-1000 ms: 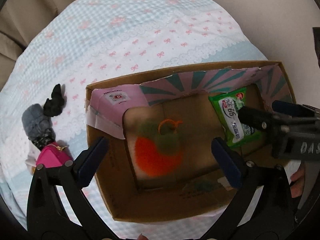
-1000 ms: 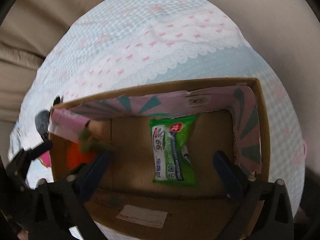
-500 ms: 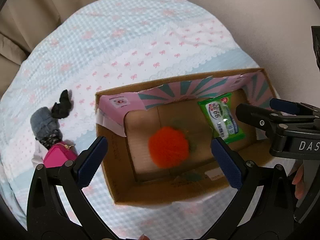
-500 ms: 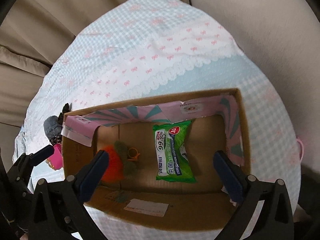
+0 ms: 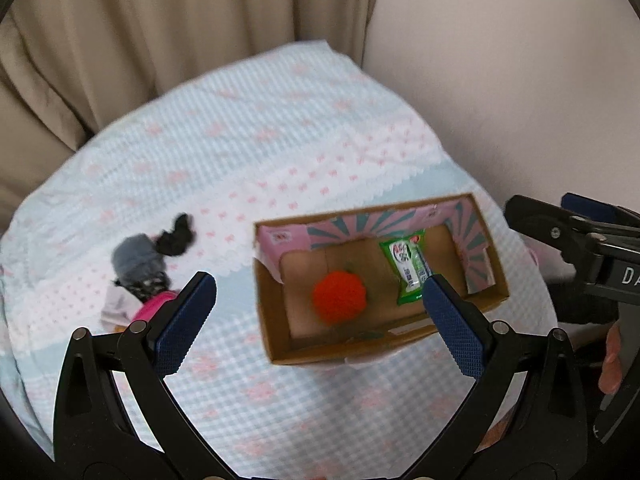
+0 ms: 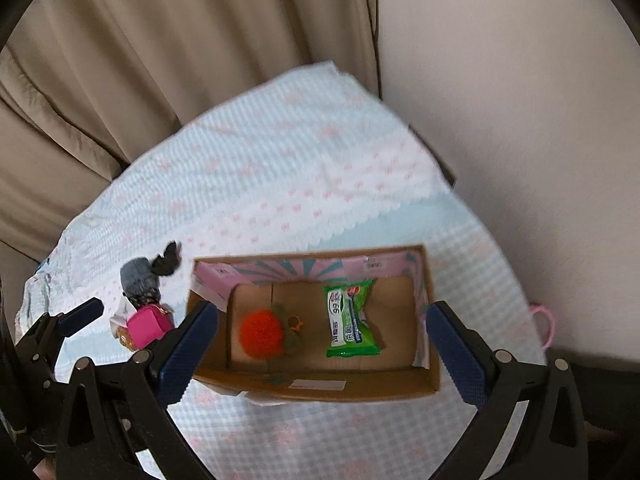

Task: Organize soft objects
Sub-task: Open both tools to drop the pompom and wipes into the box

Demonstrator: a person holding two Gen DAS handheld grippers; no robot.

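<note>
Cardboard box point(image 6: 320, 384): open-topped, stiff-walled, pink and teal liner; sits on the gingham bedspread point(image 6: 280, 184).
Orange pompom point(image 6: 262, 333): fluffy, round, inside the box at its left end; likely weightless, squashes under any pinch.
Wipes pack point(image 6: 351, 318): green, glossy film, inside the box right of the pompom; probably slippery.
Remaining pile point(image 5: 138, 268): grey, black and pink soft items just left of the box; grip the bulkiest fold.
Left gripper point(image 5: 316, 316): wide, empty.
Right gripper point(image 6: 320, 346): wide, empty.
</note>
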